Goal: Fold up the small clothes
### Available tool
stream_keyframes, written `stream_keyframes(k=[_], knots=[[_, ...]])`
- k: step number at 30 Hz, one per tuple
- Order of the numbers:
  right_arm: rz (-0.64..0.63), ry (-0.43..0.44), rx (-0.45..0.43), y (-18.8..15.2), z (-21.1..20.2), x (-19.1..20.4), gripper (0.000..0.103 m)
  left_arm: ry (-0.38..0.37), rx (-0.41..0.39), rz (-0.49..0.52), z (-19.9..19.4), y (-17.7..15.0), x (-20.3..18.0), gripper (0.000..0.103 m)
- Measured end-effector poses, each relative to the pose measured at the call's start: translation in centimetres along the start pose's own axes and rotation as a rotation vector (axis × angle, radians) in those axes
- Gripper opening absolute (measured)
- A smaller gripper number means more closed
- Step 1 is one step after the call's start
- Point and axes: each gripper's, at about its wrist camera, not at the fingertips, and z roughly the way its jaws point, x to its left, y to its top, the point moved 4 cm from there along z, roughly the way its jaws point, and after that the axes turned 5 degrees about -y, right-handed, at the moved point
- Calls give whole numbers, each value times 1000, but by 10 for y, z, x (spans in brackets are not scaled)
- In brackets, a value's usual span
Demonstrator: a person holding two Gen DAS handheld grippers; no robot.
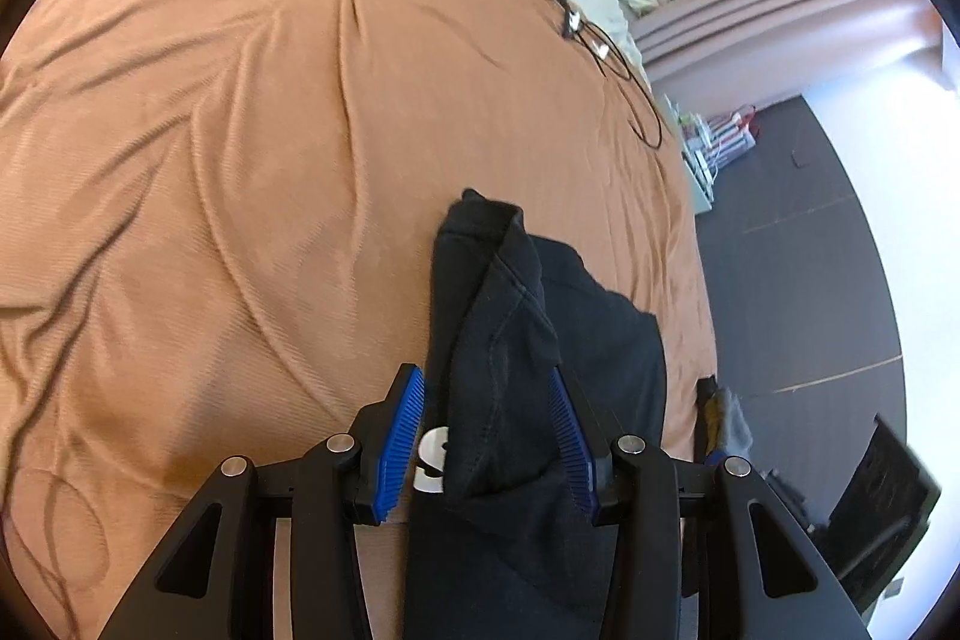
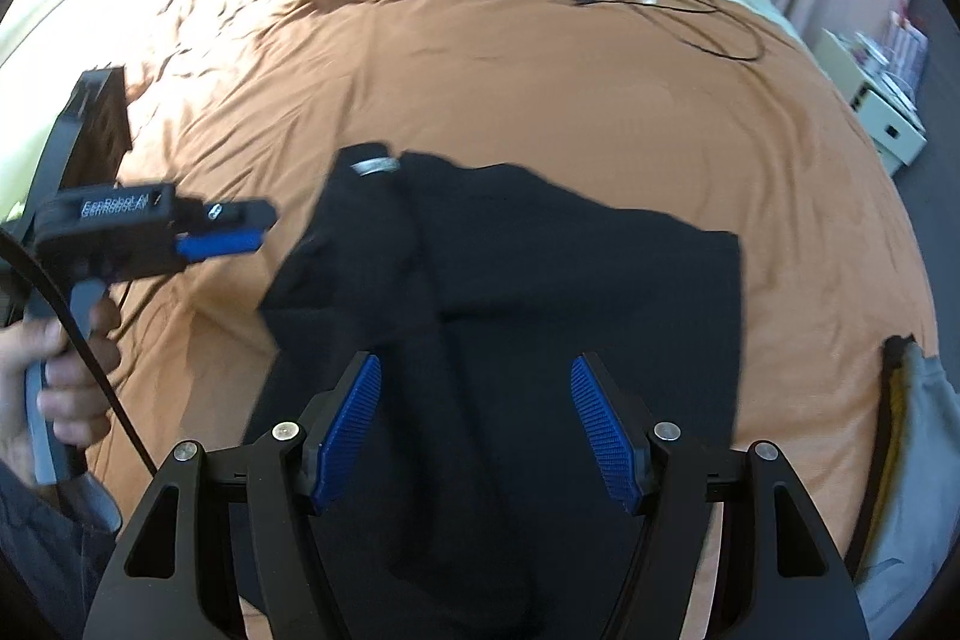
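Black cloth fills both views: the small garment (image 2: 528,268) lies on the orange blanket (image 2: 540,88) of the bed, partly folded, one thick band doubled across its left side and running down towards me. In my left wrist view a raised ridge of it (image 1: 498,340) stands between the blue pads (image 1: 401,436) of my left tool (image 1: 489,439), jaws spread wide, not pinching. From the right wrist view that same left tool (image 2: 240,232) looks level and off to the garment's left, so I can't say for sure whether cloth touches its pads. My right tool (image 2: 477,424) hangs over the near hem, also spread apart, holding nothing.

Risks as I see them. If I close the left on that ridge, I may catch only the top layer and peel the fold apart when I lift. Both views are a bit smeared, so my aim at a seam is shaky. The blanket is soft and creased; pressing down could nip blanket along with cloth and drag the whole lot. A black cable (image 2: 690,16) loops at the far side, well apart, fine unless I fling the fold long. Another grey item (image 2: 924,400) sits at the bed's right edge; a wide sweep could knock it off.
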Motion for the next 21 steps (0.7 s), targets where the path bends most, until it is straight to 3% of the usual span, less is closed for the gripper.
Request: stream_keyframes(k=[15,16,17,19,21], knots=[[-131,39,68,2,44,45,62,-49,-23,-89,-17,9,18,45],[-133,37,72,2,48,46,58,-46,-28,-89,-19,10,18,45],[-137,41,76,1,51,46,42,-45,-30,-89,-20,10,18,45],[-135,53,90,1,56,47,21,-45,-33,-93,-21,10,19,45],[-135,46,88,3,58,46,9,-41,-36,-97,-22,11,20,45]])
